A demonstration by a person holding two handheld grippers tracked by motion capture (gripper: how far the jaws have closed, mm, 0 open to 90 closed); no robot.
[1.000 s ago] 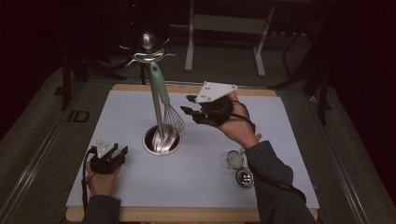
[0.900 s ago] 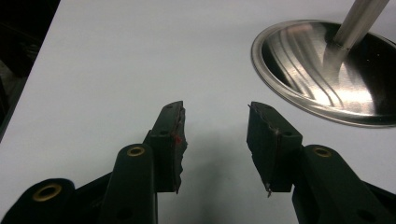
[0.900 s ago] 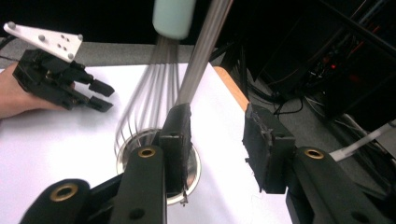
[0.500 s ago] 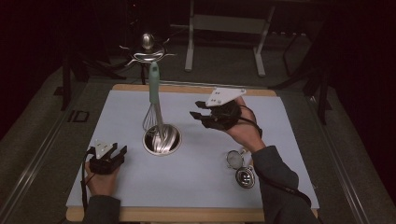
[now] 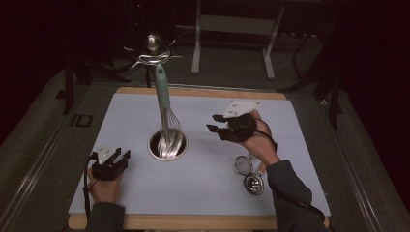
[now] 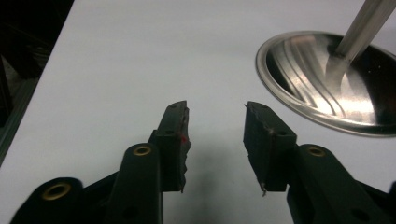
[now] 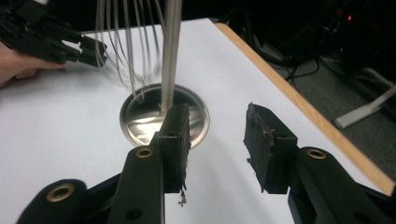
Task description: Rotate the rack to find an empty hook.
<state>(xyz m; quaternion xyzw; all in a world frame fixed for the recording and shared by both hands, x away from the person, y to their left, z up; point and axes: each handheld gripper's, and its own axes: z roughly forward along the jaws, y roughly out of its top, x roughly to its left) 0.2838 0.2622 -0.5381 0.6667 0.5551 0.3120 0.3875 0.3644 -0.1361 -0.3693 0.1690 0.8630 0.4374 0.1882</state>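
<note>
A small tea strainer (image 5: 247,173) lay near the front of the table (image 5: 300,145), by the person's right sleeve. The left tool (image 5: 112,162) rested low, jaws spread and empty. The right tool (image 5: 218,125) hovered, jaws spread, holding nothing. The whisk (image 5: 167,123) stood in the little steel bowl (image 5: 168,144) mid-table. To grab the whisk well, the right tool should squeeze its green handle gently and keep it straight. No words could be read anywhere.

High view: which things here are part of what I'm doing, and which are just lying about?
In the job:
whisk, standing in the steel bowl
right gripper, open beside it

Lying about:
tea strainer and round metal piece near the right forearm
left gripper, open, idle
</note>
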